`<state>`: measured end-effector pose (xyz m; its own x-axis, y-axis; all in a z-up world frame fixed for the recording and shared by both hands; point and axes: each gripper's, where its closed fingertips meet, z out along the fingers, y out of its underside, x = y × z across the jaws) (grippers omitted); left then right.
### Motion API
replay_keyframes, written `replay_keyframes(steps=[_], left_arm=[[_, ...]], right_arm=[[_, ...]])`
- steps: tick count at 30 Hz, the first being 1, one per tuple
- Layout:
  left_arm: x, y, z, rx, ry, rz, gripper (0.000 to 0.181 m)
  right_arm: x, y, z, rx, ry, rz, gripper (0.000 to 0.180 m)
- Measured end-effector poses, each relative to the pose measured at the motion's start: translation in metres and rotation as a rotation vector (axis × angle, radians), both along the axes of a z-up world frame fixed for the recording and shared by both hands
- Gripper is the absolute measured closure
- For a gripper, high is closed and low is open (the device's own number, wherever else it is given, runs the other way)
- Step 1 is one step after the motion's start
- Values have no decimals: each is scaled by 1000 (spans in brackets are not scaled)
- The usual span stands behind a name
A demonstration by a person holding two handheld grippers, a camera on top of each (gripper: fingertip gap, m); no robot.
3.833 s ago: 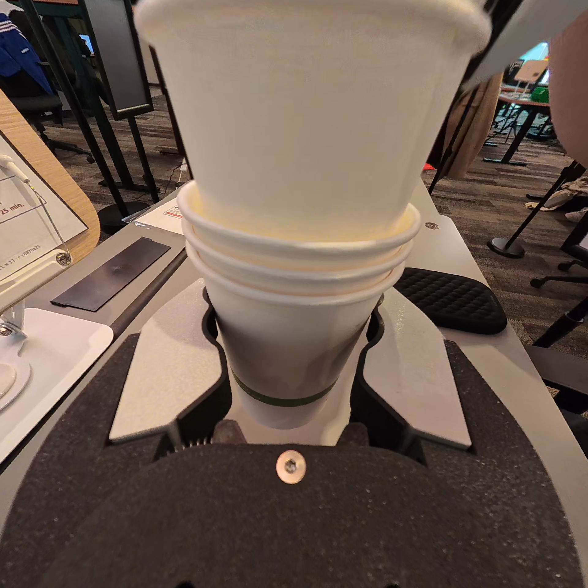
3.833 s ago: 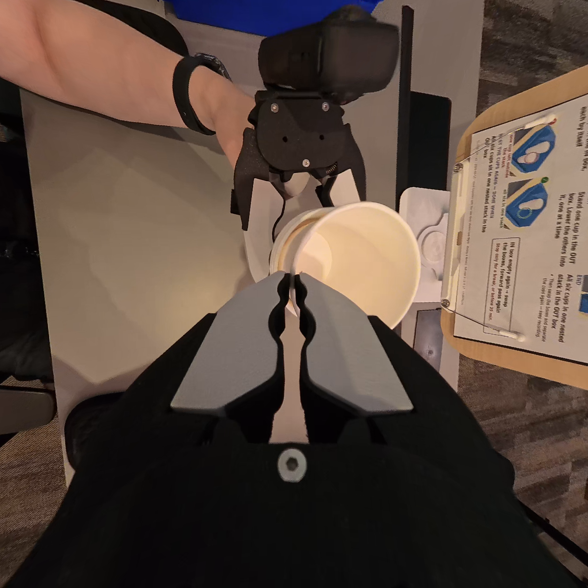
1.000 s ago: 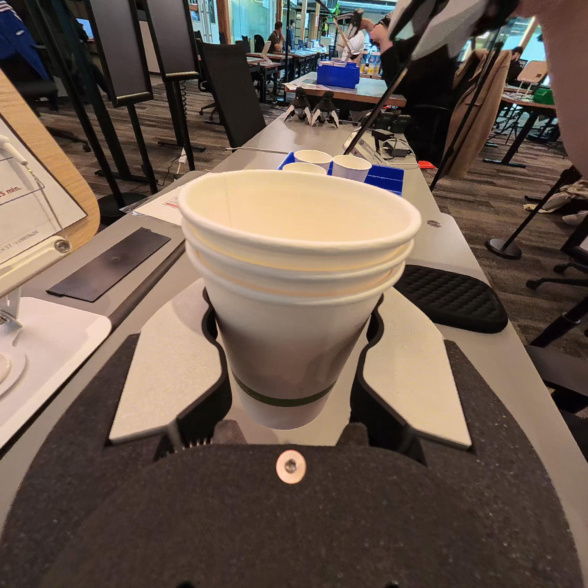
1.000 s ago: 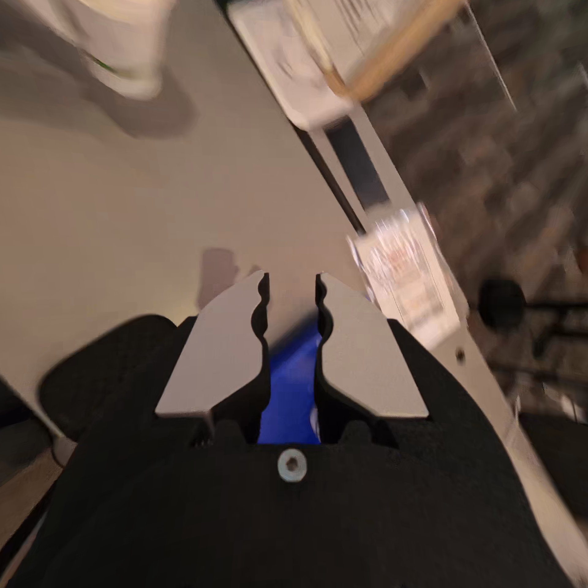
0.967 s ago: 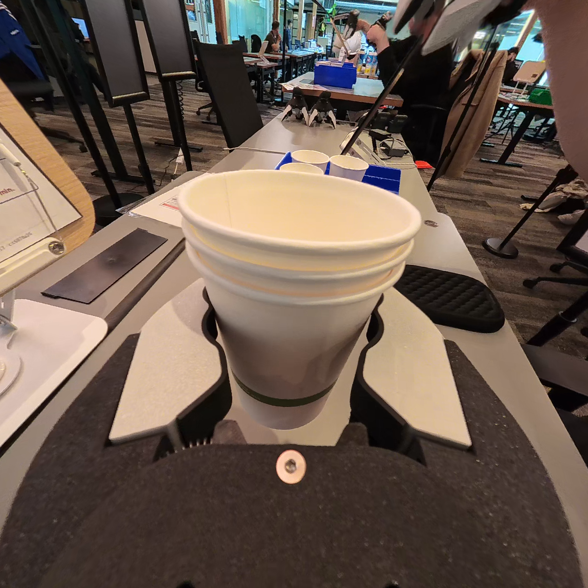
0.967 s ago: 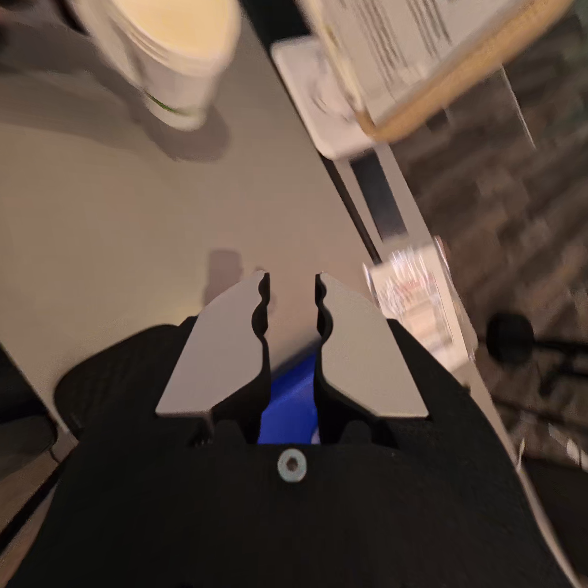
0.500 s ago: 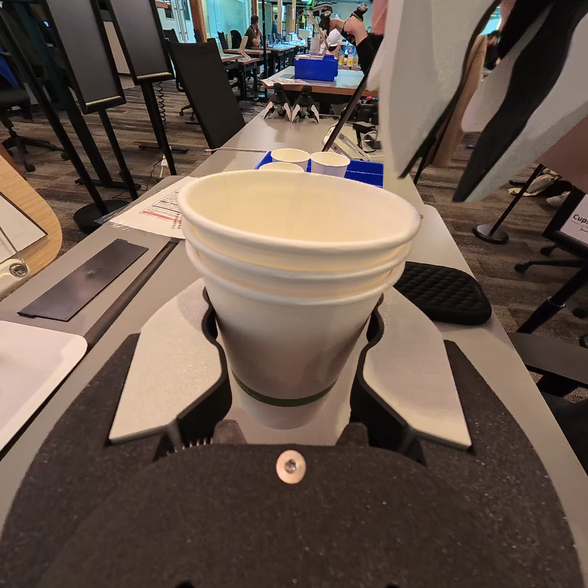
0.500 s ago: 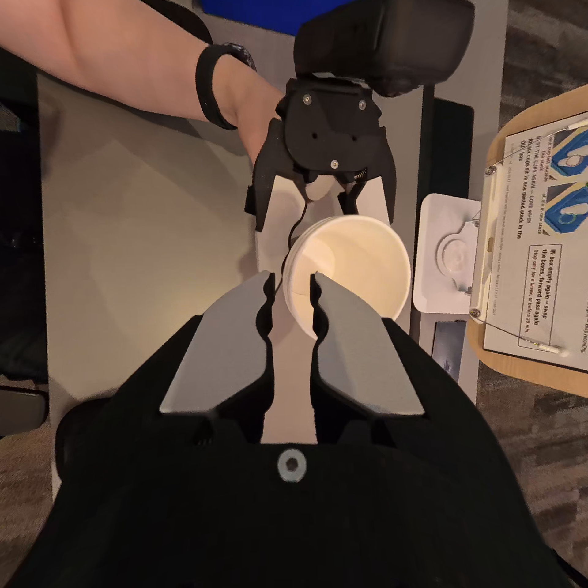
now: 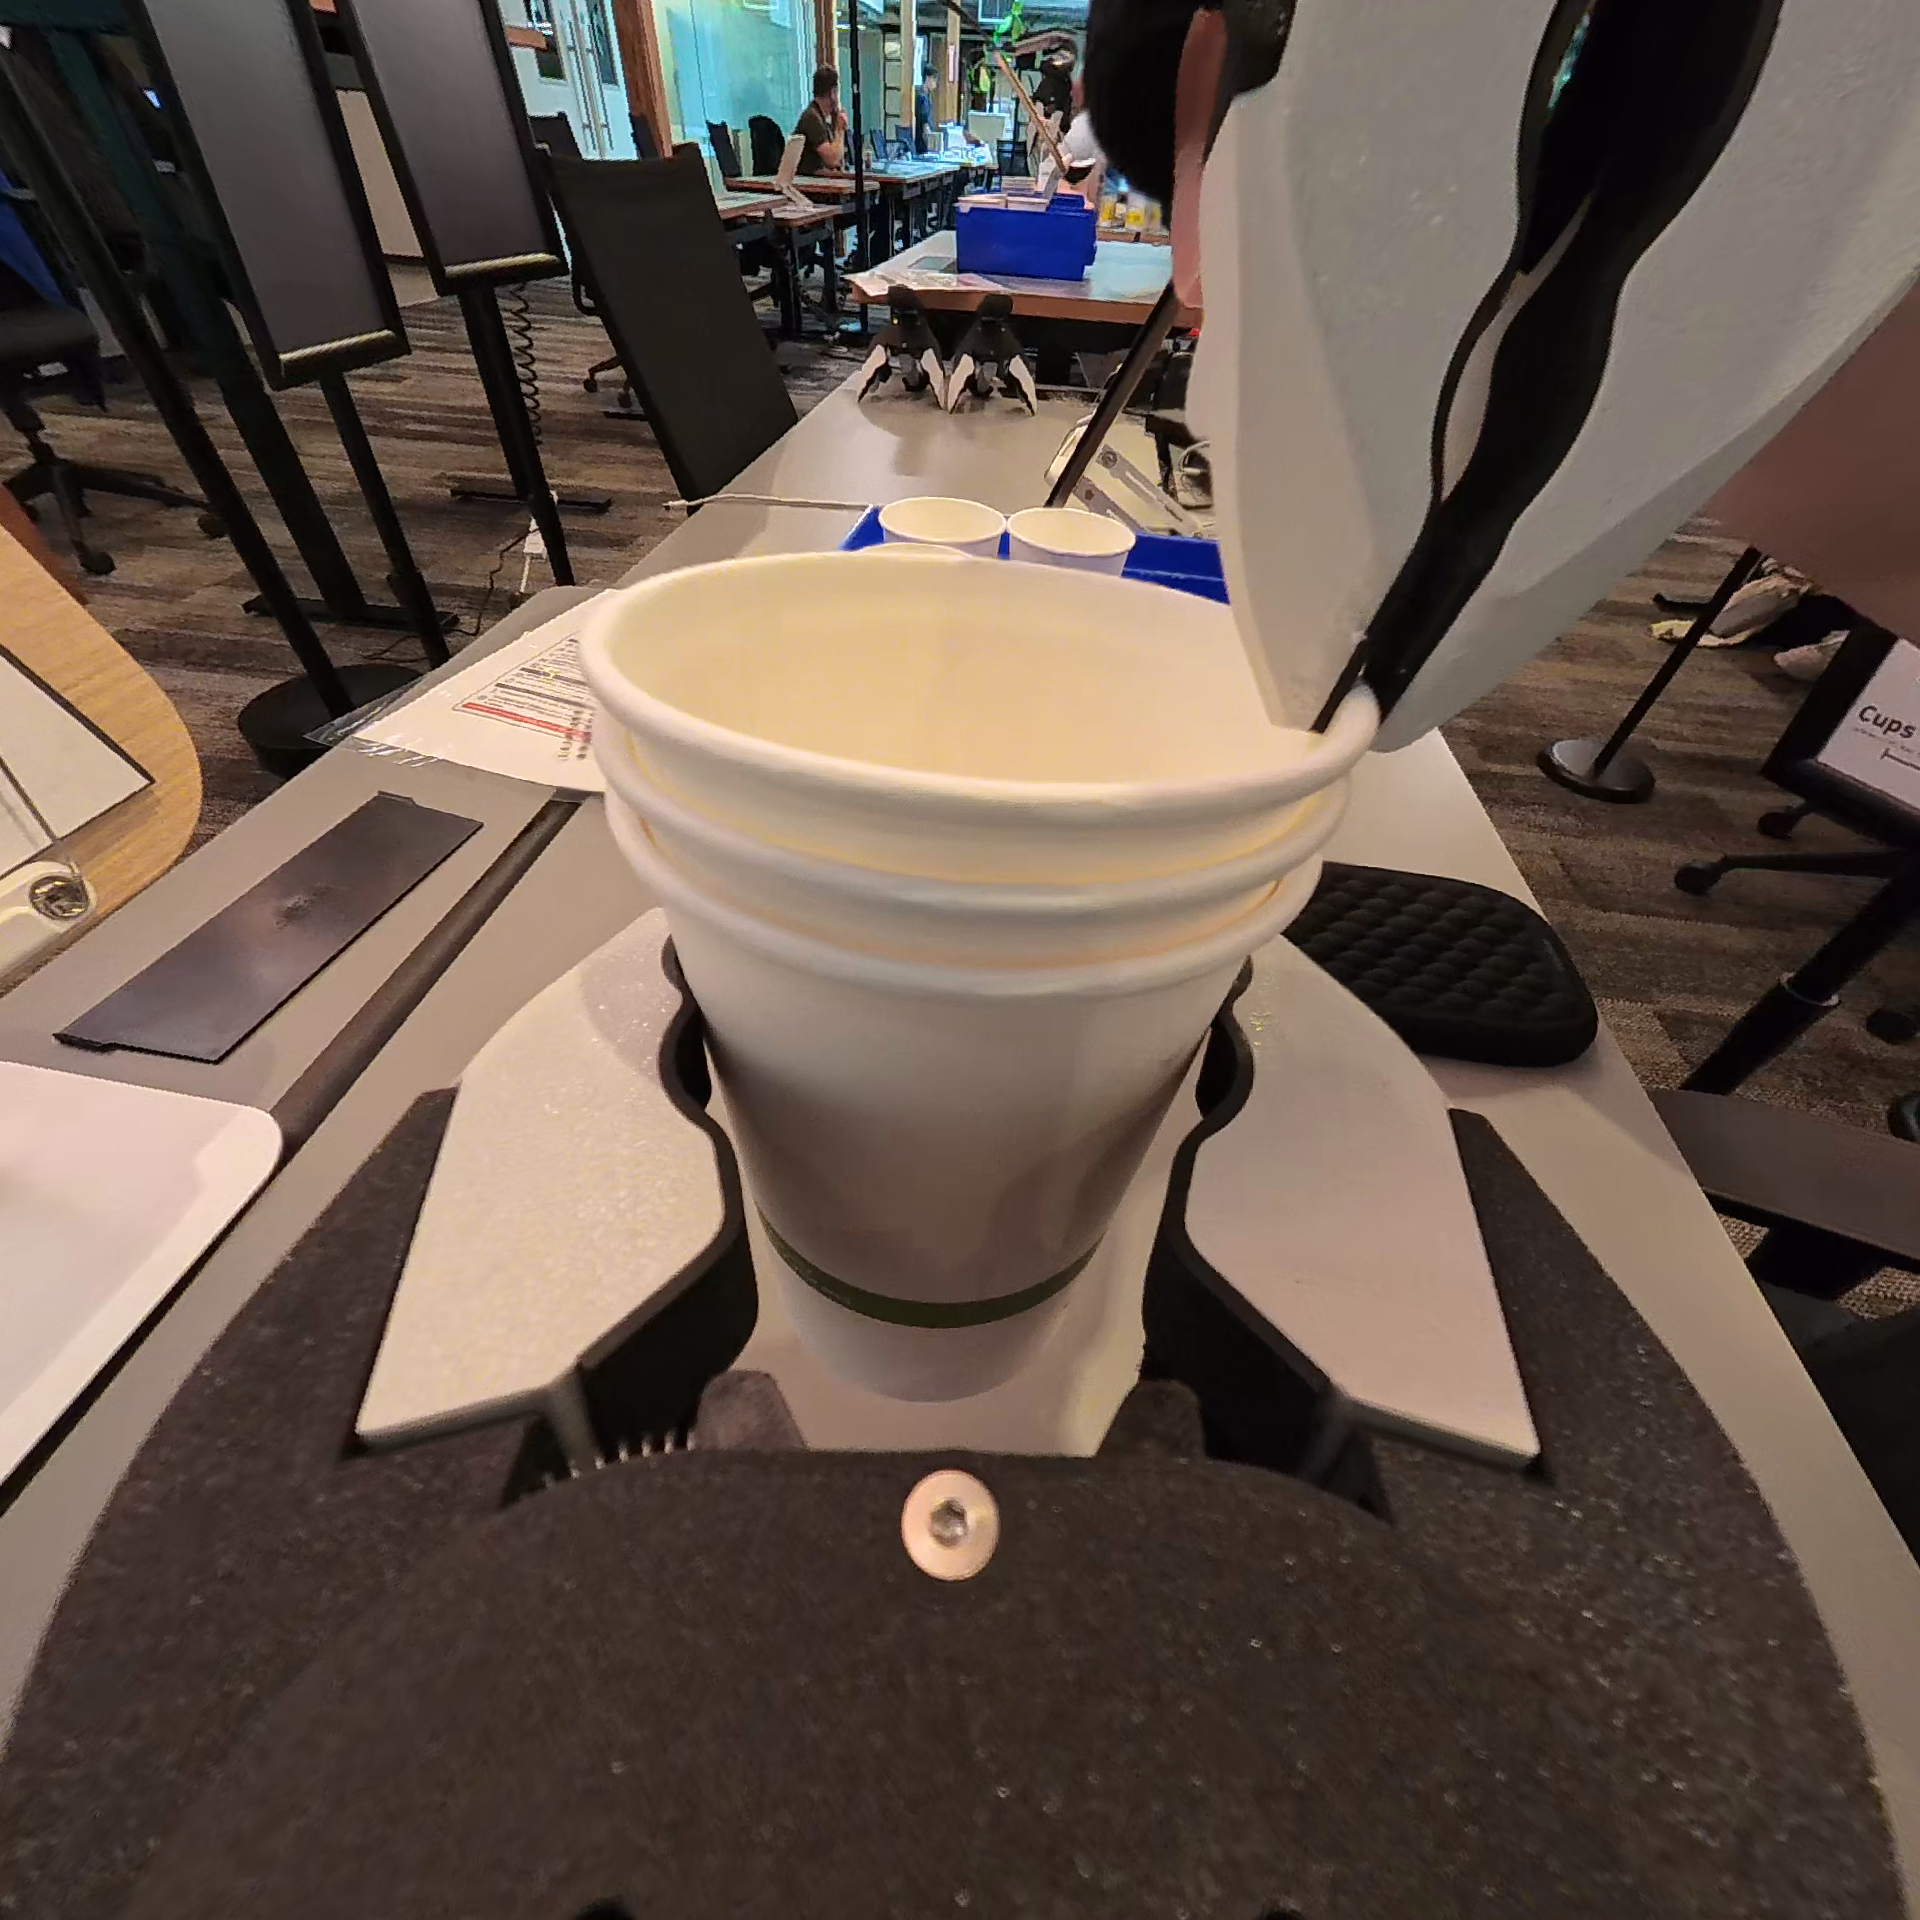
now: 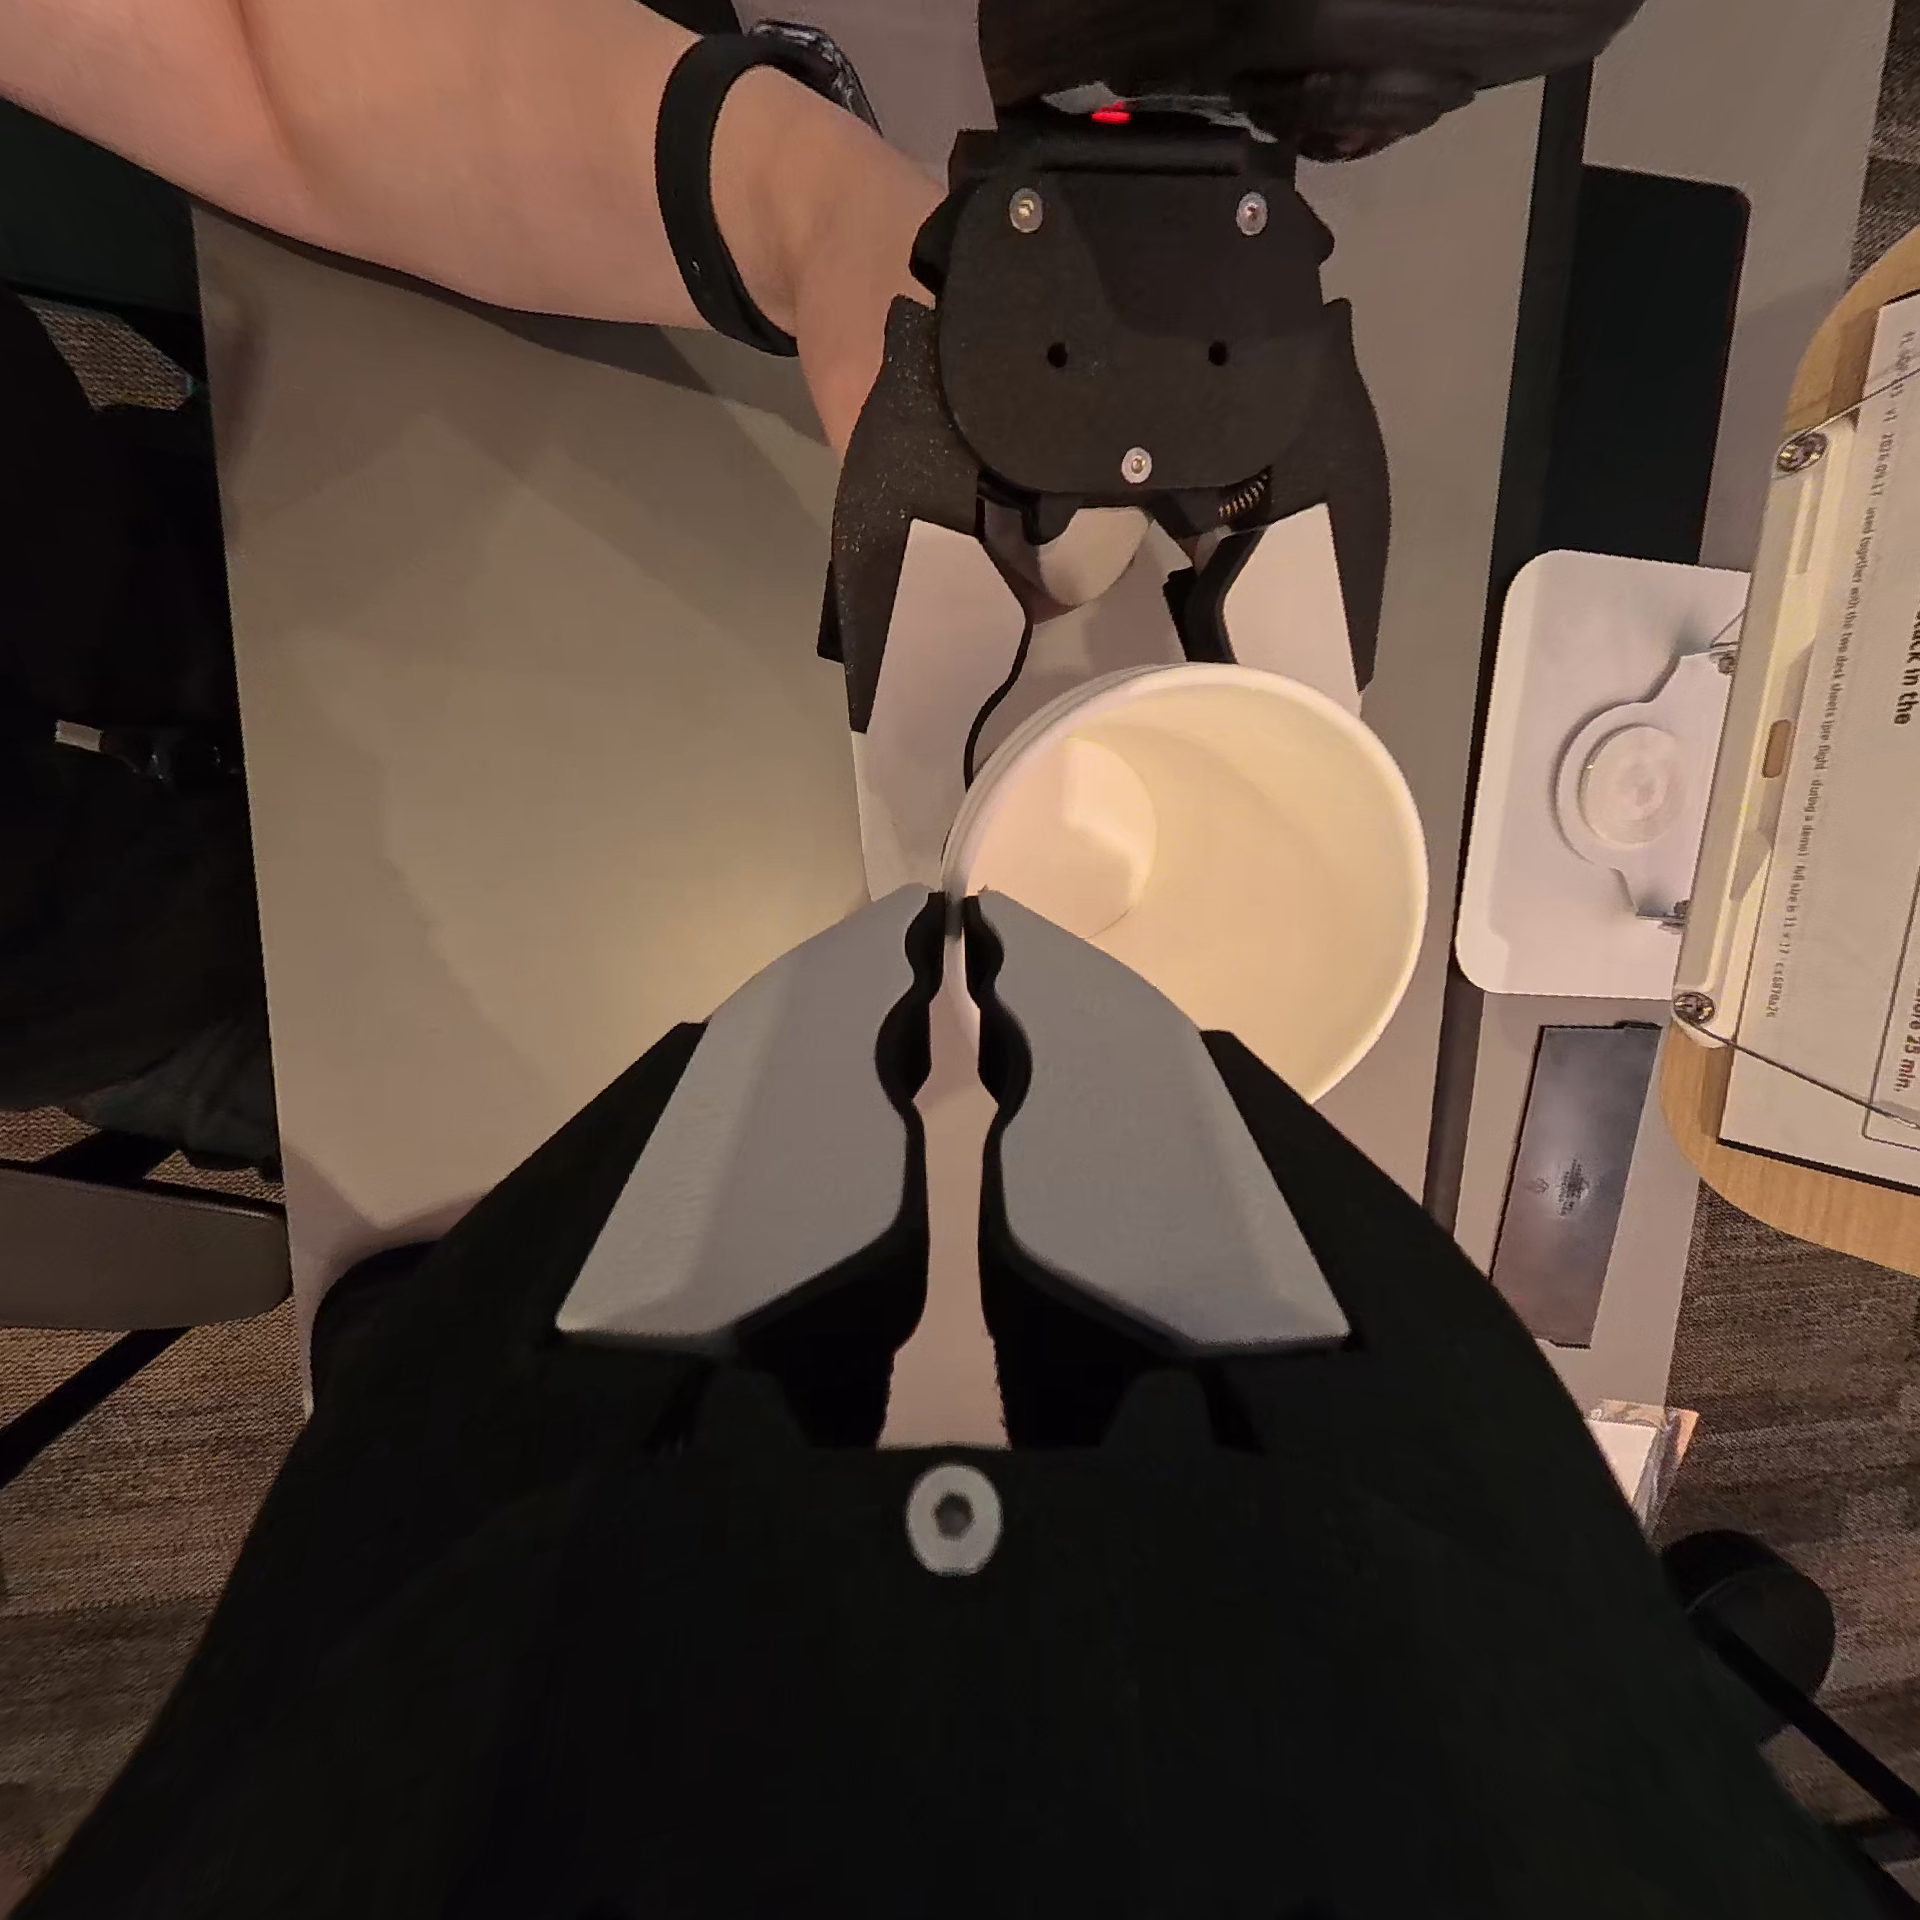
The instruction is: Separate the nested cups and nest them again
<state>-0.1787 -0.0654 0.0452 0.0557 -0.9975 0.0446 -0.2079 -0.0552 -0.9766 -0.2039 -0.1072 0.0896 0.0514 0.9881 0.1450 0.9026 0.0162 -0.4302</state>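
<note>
Nested stack of three white paper cups [image 9: 956, 935], upright, clamped low between the left gripper [image 9: 951, 1081] fingers above the grey table [image 10: 540, 644]. The right gripper [image 10: 954, 914], from above, pinches the top cup's rim. Beyond: blue bin [image 9: 1169, 556] holding separate white cups [image 9: 940, 520]; black pad [image 9: 1444, 977] just right.

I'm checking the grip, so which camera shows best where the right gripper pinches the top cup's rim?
The left wrist view: from the side, the right gripper closes on the top cup's rim, above two more rims. The right wrist view looks down into the cup, fingers covering the contact.
</note>
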Motion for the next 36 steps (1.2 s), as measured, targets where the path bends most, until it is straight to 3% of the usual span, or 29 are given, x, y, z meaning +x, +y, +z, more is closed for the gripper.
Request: replay_keyframes(steps=[7, 14, 18, 23, 27, 31, 36], left_arm=[[-1, 6, -6, 7, 24, 20, 88], [-1, 7, -9, -1, 26, 20, 88], [-2, 9, -11, -8, 29, 26, 88], [0, 9, -13, -8, 35, 22, 88], [0, 10, -13, -13, 35, 23, 88], [0, 10, -13, -12, 34, 22, 88], [0, 10, -13, -10, 36, 24, 88]], right_arm=[[4, 3, 19, 37, 34, -15, 177], [28, 10, 75, 157, 107, -77, 177], [68, 10, 112, 217, 149, -171, 177], [148, 5, 133, 245, 196, -356, 177], [228, 1, 114, 208, 164, -562, 177], [307, 1, 65, 155, 43, -777, 177], [354, -9, 2, 57, -17, -889, 177]])
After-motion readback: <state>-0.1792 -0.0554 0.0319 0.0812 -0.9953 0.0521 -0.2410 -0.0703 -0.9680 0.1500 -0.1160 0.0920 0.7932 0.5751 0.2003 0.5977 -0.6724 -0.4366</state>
